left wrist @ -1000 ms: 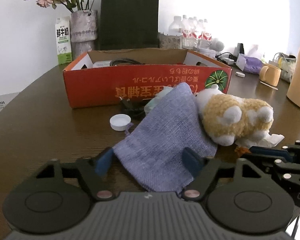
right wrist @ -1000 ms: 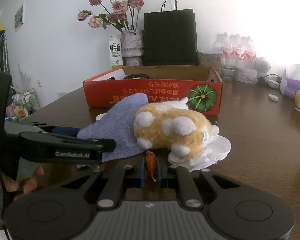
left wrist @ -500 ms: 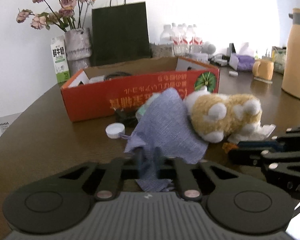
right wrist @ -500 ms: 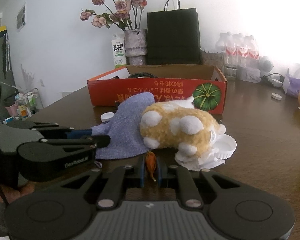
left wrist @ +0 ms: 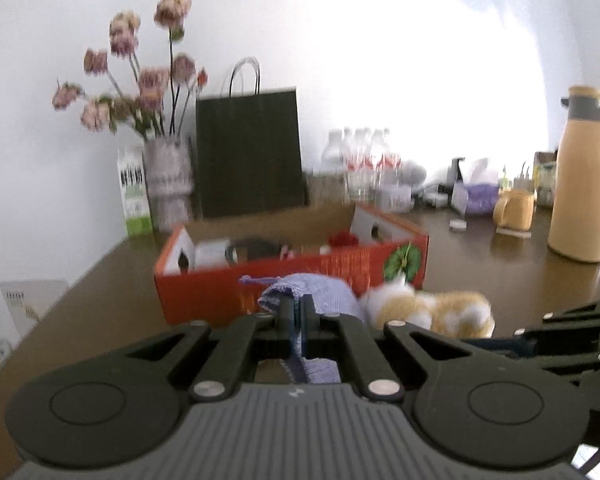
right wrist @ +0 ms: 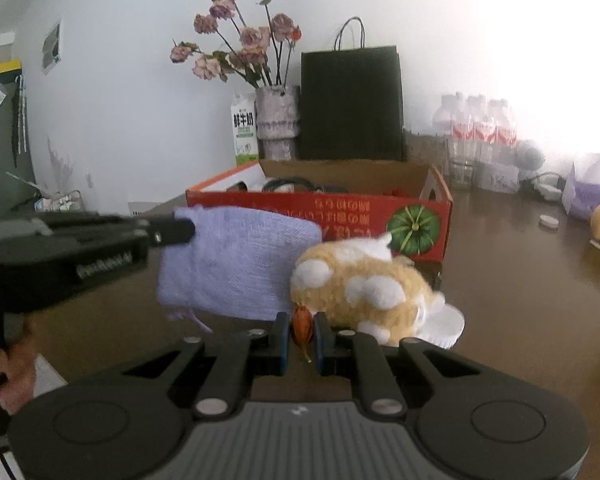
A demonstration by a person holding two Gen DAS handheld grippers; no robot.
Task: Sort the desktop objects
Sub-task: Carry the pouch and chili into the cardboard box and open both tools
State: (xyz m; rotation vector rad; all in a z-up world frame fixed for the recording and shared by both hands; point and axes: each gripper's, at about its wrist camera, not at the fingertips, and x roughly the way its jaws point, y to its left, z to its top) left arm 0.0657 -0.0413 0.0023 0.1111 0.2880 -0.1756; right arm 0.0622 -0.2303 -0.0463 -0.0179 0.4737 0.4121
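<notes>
My left gripper is shut on a lavender cloth pouch and holds it up off the table; from the right wrist view the pouch hangs from the left gripper in front of the red cardboard box. My right gripper is shut on a small orange piece attached to a tan and white plush toy, which is lifted. The plush also shows in the left wrist view. The box holds cables and small items.
A white plastic lid lies under the plush. Behind the box stand a flower vase, a milk carton, a black paper bag and water bottles. A tan thermos and yellow mug stand at right.
My left gripper closed on the pouch and raised it off the table. My right gripper, still shut on the orange piece, lifted with the plush.
</notes>
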